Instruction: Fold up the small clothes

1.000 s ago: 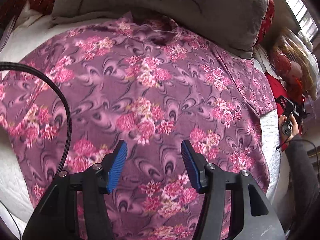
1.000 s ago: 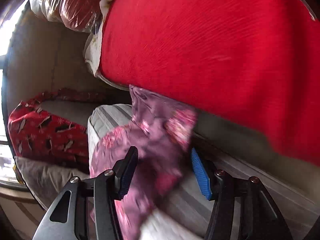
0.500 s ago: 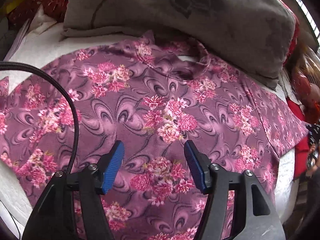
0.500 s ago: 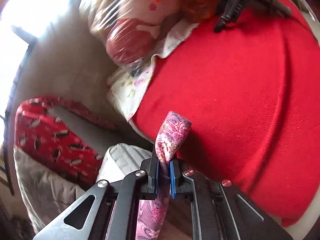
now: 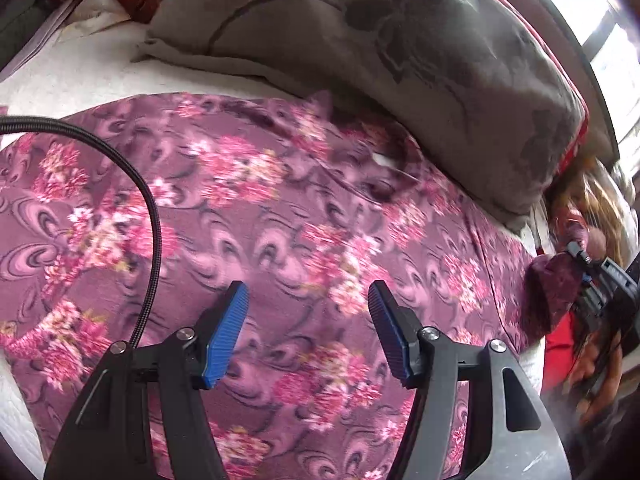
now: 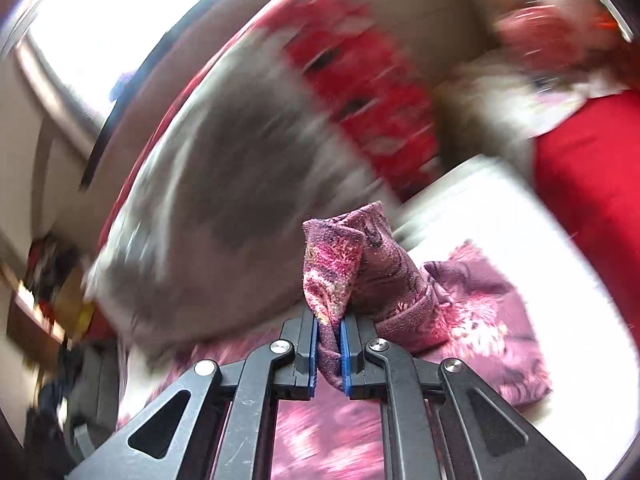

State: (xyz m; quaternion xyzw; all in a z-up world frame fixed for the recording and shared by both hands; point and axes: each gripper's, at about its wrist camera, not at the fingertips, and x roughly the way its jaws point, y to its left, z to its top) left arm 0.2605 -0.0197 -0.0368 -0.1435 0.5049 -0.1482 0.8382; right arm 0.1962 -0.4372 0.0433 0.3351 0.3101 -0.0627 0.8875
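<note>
A purple shirt with pink flowers (image 5: 280,216) lies spread flat on a white bed, neck hole toward the grey pillow. My left gripper (image 5: 308,320) is open and empty, hovering over the middle of the shirt. My right gripper (image 6: 330,344) is shut on the shirt's sleeve (image 6: 352,264), which bunches up between the blue pads. In the left wrist view the right gripper (image 5: 596,284) shows at the far right, holding the lifted sleeve end (image 5: 556,280).
A large grey pillow (image 5: 400,52) lies along the shirt's far edge. A red cushion (image 6: 592,184) and a bagged doll (image 5: 592,208) sit at the right of the bed. White bedcover (image 5: 80,80) shows at the left. A black cable (image 5: 132,200) crosses the left view.
My right gripper closed on the sleeve and has lifted and swung it in over the bed. My left gripper has drifted toward the shirt's neck and stays open.
</note>
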